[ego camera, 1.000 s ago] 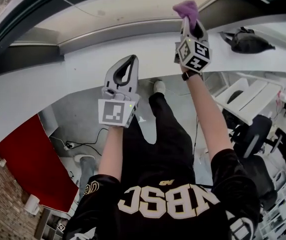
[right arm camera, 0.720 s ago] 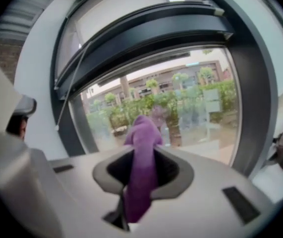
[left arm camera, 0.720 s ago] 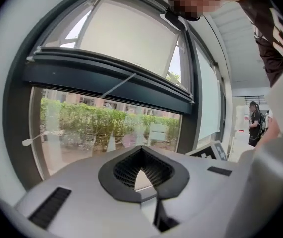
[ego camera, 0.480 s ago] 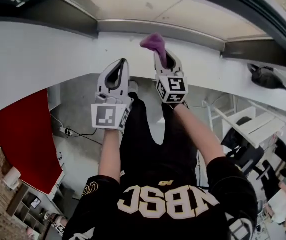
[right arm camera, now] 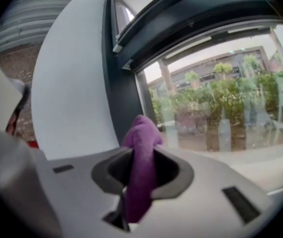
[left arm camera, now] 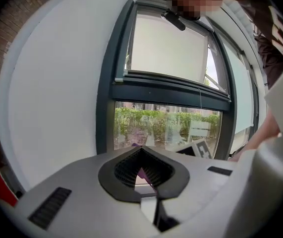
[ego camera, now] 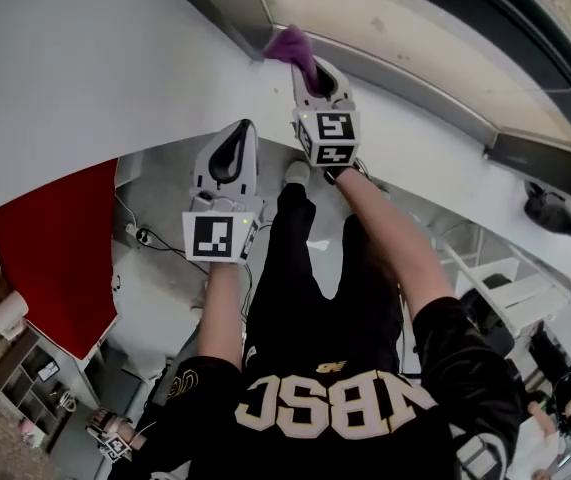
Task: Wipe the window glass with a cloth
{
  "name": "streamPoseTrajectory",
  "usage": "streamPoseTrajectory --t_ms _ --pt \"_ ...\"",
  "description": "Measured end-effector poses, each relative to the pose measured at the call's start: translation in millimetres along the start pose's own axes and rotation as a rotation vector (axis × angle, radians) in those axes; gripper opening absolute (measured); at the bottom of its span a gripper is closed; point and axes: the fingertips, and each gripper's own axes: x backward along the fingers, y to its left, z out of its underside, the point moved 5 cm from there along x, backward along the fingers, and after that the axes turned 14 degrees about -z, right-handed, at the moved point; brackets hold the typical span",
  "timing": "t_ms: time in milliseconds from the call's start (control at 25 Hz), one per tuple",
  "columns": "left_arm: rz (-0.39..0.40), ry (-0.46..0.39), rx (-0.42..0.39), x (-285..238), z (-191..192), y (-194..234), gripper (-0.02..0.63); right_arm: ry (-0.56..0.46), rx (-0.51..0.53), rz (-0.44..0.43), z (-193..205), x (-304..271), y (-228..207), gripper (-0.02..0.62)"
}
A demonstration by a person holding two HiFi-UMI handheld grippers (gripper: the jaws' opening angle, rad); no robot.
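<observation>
A purple cloth sticks out of my right gripper, which is shut on it. The cloth's tip is up against the lower left corner of the window glass, beside the dark left frame post; I cannot tell whether it touches. My left gripper is shut with nothing in it, held lower and to the left, in front of the white wall under the window. In the left gripper view the glass shows hedges outside.
White wall runs left of and below the window. A roller blind covers the upper pane. Below are a red panel, floor cables and white furniture at the right. The person's legs hang between the arms.
Both grippers have swung left along the window, from mid-pane to its left frame. The cloth stays in the right gripper; the left stays shut and empty.
</observation>
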Motion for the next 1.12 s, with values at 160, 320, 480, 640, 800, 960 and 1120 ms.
streamPoseTrajectory --t_ms 160,320,480,640,800,960,1120 --pt "-0.008 0.004 -0.011 0 -5 16 0.020 -0.029 0.074 0.014 -38 -54 -3 0.087" --pt "0.016 0.006 -0.032 -6 -7 9 0.020 -0.051 0.115 0.028 -66 -78 -26 0.087" --pt "0.053 0.017 -0.043 -11 -6 -9 0.020 -0.036 0.094 0.102 -65 -53 -76 0.087" --pt "0.130 0.031 -0.042 -25 2 -59 0.020 -0.041 0.053 0.214 -49 20 -133 0.087" --pt "0.249 0.052 -0.050 -36 11 -134 0.020 -0.045 0.035 0.322 -33 108 -185 0.088" --pt "0.355 0.055 -0.052 -44 17 -213 0.020 -0.044 0.031 0.435 -26 201 -241 0.087" --pt "0.434 0.058 -0.050 -45 25 -286 0.020 -0.055 -0.014 0.563 -17 292 -302 0.087"
